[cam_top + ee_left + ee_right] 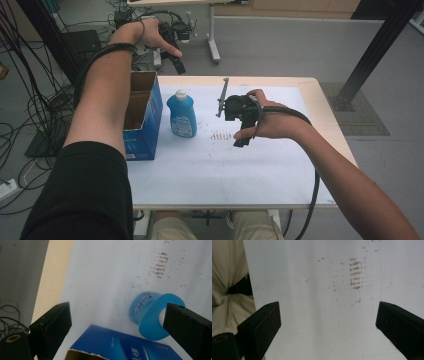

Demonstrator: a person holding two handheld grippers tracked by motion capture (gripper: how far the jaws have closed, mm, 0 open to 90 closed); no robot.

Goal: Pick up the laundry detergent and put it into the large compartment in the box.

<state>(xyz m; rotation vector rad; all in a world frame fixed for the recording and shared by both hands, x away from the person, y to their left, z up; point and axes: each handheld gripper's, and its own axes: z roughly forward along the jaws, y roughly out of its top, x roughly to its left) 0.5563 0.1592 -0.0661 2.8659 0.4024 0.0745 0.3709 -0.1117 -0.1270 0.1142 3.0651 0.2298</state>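
While both hands are raised over the table [300, 90], each gripper has its jaws spread wide with nothing between them. The left gripper [117, 325] is held high above the far left part of the table; below it stands the blue bottle [152, 315], seen from the top near its right jaw, and the open blue box [120, 345] lies directly beneath, just beside the bottle. The right gripper [328, 322] points down at bare white sheet [312, 302], with a patch of brown marks [356, 275] ahead of its jaws. From above, the bottle is well left of the right gripper.
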